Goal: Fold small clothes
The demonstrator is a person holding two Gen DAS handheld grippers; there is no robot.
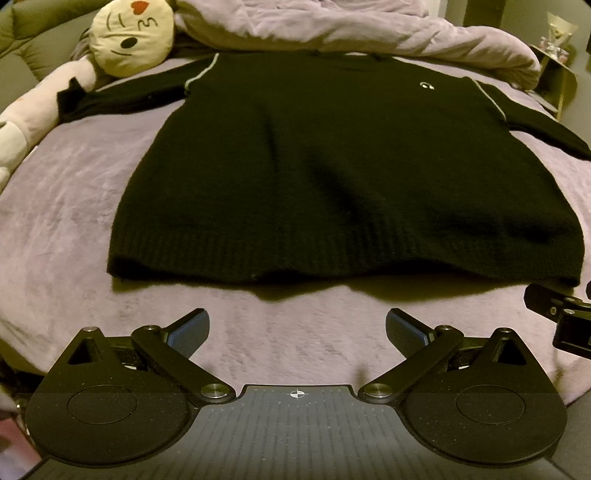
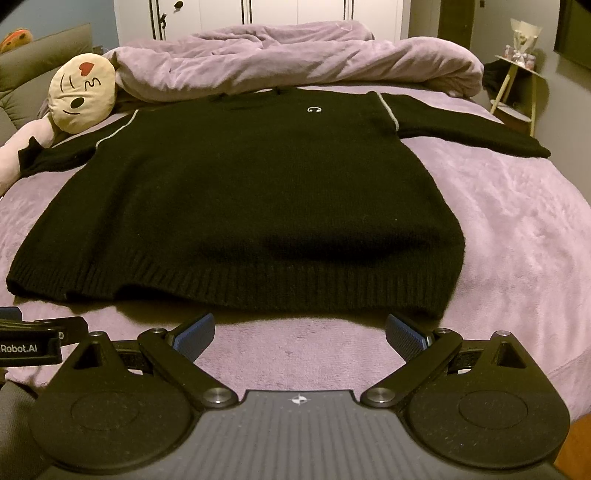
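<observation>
A black knit sweater lies flat and face up on the purple bedspread, sleeves spread out, ribbed hem toward me. It has pale piping at the shoulders and a small white logo on the chest. It also shows in the right wrist view. My left gripper is open and empty, just short of the hem near its middle. My right gripper is open and empty, just short of the hem toward its right end. Each gripper shows at the edge of the other's view.
A cream plush toy with a winking face lies at the far left by the left sleeve. A bunched purple duvet sits behind the collar. A small side table stands at the right of the bed. White cupboards stand behind.
</observation>
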